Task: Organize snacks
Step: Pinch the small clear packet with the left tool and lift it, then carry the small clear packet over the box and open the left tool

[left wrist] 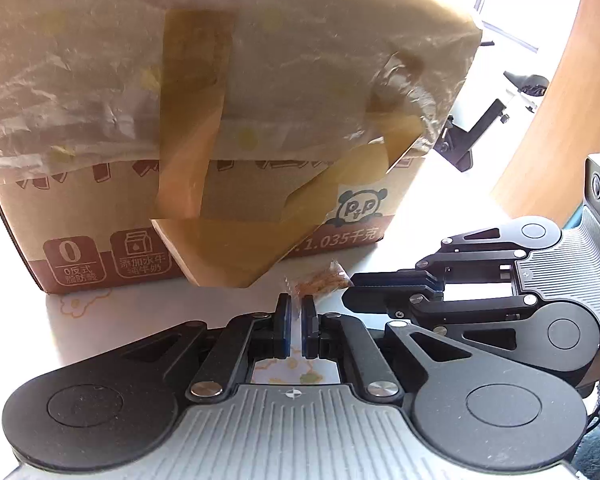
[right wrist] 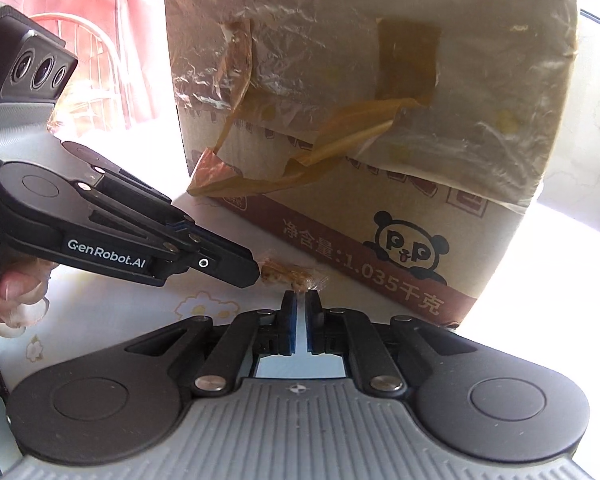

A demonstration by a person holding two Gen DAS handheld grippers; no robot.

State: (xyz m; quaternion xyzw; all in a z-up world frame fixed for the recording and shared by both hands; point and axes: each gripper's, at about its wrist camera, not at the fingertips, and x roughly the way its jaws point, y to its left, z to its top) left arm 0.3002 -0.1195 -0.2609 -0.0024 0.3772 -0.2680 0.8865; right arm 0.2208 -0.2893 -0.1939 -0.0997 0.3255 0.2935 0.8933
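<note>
Together, my left claw [left wrist: 296, 312] and right claw [right wrist: 301, 308] each pinch an end of one small clear-wrapped snack [right wrist: 288, 273], nearly closed. Beyond stands the taped cardboard box [right wrist: 380, 160] on the worktop [right wrist: 112, 300]; the snack's contents are hard to read.

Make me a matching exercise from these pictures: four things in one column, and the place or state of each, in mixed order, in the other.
Things:
1. snack
2. box
3. tape
4. panda

Places or states:
A. printed on the box
B. stands on the table, film over its top
C. pinched between left gripper and right gripper
D. brown, peeling loose

Pairs: 1-C, 2-B, 3-D, 4-A
</note>
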